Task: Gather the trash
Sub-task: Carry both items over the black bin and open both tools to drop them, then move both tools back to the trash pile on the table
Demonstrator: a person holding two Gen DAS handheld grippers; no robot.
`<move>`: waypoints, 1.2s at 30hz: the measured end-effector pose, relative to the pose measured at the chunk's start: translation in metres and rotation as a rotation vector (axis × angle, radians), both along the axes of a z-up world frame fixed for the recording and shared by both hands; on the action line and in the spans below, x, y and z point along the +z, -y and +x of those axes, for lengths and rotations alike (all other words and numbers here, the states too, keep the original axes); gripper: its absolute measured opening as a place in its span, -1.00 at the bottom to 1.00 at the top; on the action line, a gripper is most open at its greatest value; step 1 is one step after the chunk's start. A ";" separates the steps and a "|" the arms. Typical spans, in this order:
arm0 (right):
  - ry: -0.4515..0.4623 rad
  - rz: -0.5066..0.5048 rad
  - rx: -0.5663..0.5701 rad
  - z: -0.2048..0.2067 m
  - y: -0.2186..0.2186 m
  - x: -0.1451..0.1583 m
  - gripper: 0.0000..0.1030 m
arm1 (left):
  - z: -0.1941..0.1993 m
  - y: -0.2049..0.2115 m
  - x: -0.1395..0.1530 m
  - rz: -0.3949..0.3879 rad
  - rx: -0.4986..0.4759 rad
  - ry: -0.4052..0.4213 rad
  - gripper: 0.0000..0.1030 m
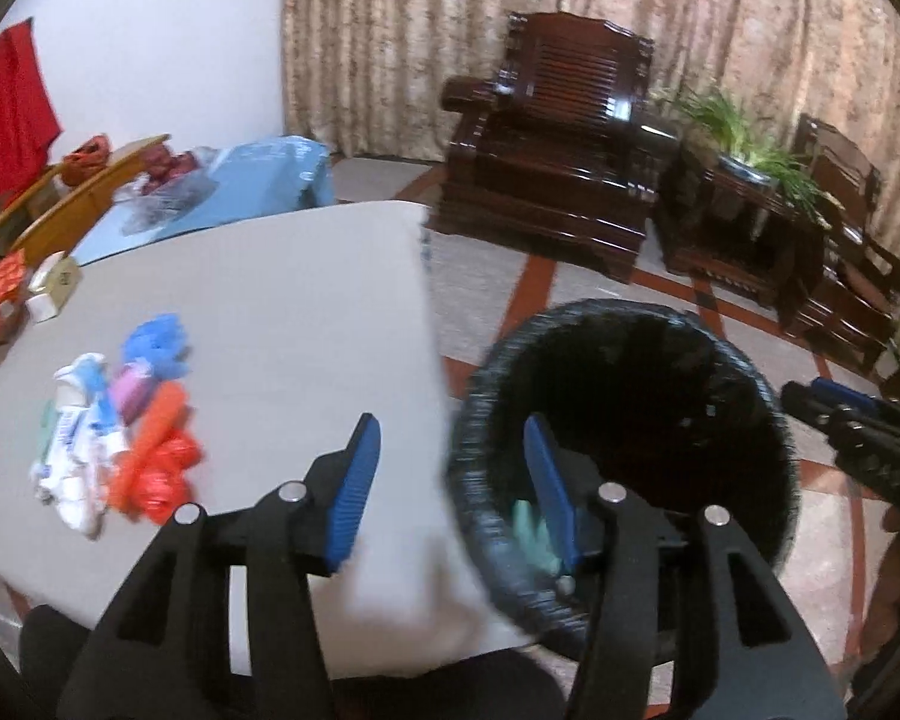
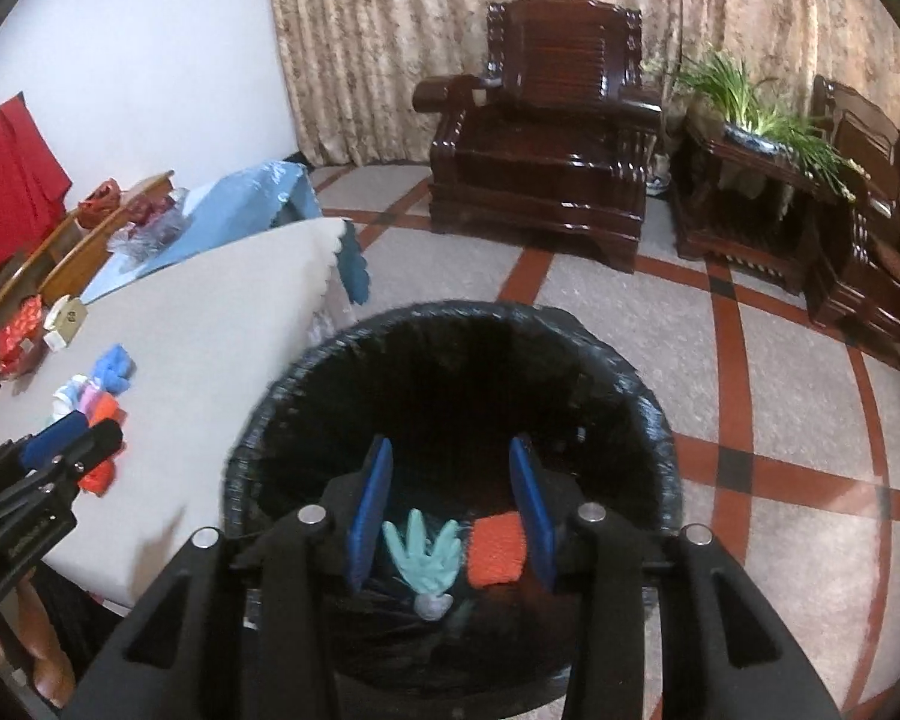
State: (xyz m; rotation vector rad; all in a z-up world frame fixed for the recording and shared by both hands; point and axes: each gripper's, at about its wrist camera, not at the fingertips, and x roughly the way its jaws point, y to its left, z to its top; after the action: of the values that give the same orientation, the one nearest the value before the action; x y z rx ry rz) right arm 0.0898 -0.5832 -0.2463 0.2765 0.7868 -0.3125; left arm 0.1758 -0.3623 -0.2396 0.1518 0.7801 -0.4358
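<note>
The bin, lined with a black bag, stands on the tiled floor just beside the corner of the table, close enough that scraps can go from tabletop to bin with a short swing. The right gripper hangs directly over the bin's mouth, its blue pads apart and pressing on nothing; below it, inside the bin, lie a pale green glove and an orange scrap, which look freshly let go, though that is a judgement. The left gripper sits over the bin's rim on the table side, one pad above the tabletop and the other above the opening, jaws about half apart and empty; a bit of pale green shows just past its inner pad, most likely the same glove down in the bin. Well away from the bin, further along the table, a small heap of rubbish waits: white wrappers, blue and orange crumpled pieces, something pink. Both grippers being free, the likely next move is back to that heap.
</note>
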 end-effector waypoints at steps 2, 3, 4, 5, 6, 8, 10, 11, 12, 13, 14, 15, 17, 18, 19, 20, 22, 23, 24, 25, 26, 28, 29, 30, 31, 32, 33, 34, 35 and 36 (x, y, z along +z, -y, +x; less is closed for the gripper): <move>0.006 -0.012 0.012 0.004 -0.015 0.006 -0.20 | 0.004 -0.018 0.004 0.003 0.028 0.010 0.02; 0.009 -0.012 0.016 0.006 -0.020 0.007 -0.18 | 0.007 -0.026 0.004 0.004 0.040 0.009 0.02; 0.013 -0.008 0.024 0.008 -0.028 0.009 -0.15 | 0.010 -0.034 0.006 0.002 0.054 0.006 0.03; 0.014 -0.003 0.034 0.011 -0.035 0.009 -0.14 | 0.012 -0.041 0.007 0.002 0.063 0.007 0.03; 0.012 -0.001 0.043 0.013 -0.041 0.009 -0.13 | 0.012 -0.045 0.008 0.005 0.069 0.010 0.03; 0.007 -0.007 0.067 0.019 -0.058 0.010 -0.12 | 0.015 -0.062 0.011 0.010 0.085 0.022 0.09; 0.005 -0.019 0.088 0.024 -0.074 0.010 -0.10 | 0.017 -0.077 0.014 0.011 0.103 0.032 0.16; 0.003 -0.022 0.100 0.027 -0.083 0.010 -0.10 | 0.019 -0.087 0.015 0.013 0.115 0.034 0.17; 0.002 -0.018 0.112 0.030 -0.090 0.009 -0.09 | 0.021 -0.095 0.016 0.013 0.122 0.037 0.17; 0.000 -0.012 0.127 0.034 -0.100 0.008 -0.09 | 0.024 -0.103 0.017 0.014 0.129 0.039 0.18; 0.000 -0.011 0.133 0.035 -0.105 0.008 -0.08 | 0.026 -0.113 0.018 0.016 0.141 0.042 0.21; 0.000 -0.009 0.142 0.038 -0.112 0.009 -0.08 | 0.028 -0.122 0.018 0.017 0.153 0.046 0.24; 0.003 -0.007 0.163 0.043 -0.126 0.009 -0.05 | 0.032 -0.138 0.018 0.020 0.173 0.050 0.28; 0.004 -0.008 0.172 0.046 -0.133 0.010 -0.02 | 0.034 -0.146 0.018 0.023 0.184 0.053 0.29; 0.005 -0.010 0.179 0.049 -0.138 0.010 0.00 | 0.035 -0.153 0.017 0.026 0.193 0.055 0.33; 0.006 -0.011 0.187 0.053 -0.147 0.011 0.00 | 0.038 -0.162 0.016 0.028 0.204 0.055 0.35; 0.006 -0.011 0.208 0.060 -0.162 0.011 0.00 | 0.044 -0.179 0.014 0.035 0.223 0.054 0.39; 0.006 -0.014 0.216 0.063 -0.169 0.012 0.00 | 0.046 -0.187 0.012 0.037 0.228 0.053 0.42; 0.007 -0.015 0.223 0.067 -0.175 0.012 0.01 | 0.048 -0.194 0.009 0.043 0.232 0.054 0.43; 0.007 -0.014 0.232 0.071 -0.182 0.012 0.01 | 0.051 -0.205 0.007 0.051 0.239 0.056 0.44; 0.006 -0.013 0.239 0.074 -0.188 0.012 0.01 | 0.053 -0.212 0.004 0.055 0.245 0.055 0.44; 0.003 -0.015 0.254 0.079 -0.201 0.010 0.01 | 0.057 -0.229 -0.002 0.057 0.261 0.047 0.44; 0.002 -0.017 0.263 0.083 -0.210 0.009 0.01 | 0.060 -0.240 -0.006 0.055 0.272 0.041 0.44; 0.001 -0.018 0.269 0.086 -0.216 0.008 0.01 | 0.063 -0.248 -0.008 0.053 0.281 0.034 0.44; -0.004 -0.017 0.277 0.090 -0.225 0.007 0.01 | 0.065 -0.255 -0.010 0.051 0.287 0.030 0.44; -0.007 -0.015 0.281 0.092 -0.229 0.006 0.01 | 0.067 -0.264 -0.013 0.046 0.293 0.024 0.44; -0.010 -0.012 0.286 0.095 -0.236 0.004 0.01 | 0.069 -0.268 -0.015 0.044 0.296 0.023 0.44; -0.015 -0.010 0.290 0.099 -0.243 0.003 0.01 | 0.069 -0.270 -0.016 0.045 0.299 0.022 0.44; -0.019 -0.011 0.293 0.103 -0.248 0.001 0.01 | 0.071 -0.277 -0.018 0.042 0.301 0.020 0.44; -0.021 -0.012 0.294 0.105 -0.253 0.000 0.01 | 0.072 -0.280 -0.020 0.041 0.300 0.017 0.44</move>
State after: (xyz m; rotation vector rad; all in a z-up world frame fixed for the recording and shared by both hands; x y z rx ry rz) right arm 0.1948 -0.3306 -0.2463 0.1431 0.8341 -0.0436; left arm 0.2479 -0.0825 -0.2597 0.0743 0.7806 -0.1350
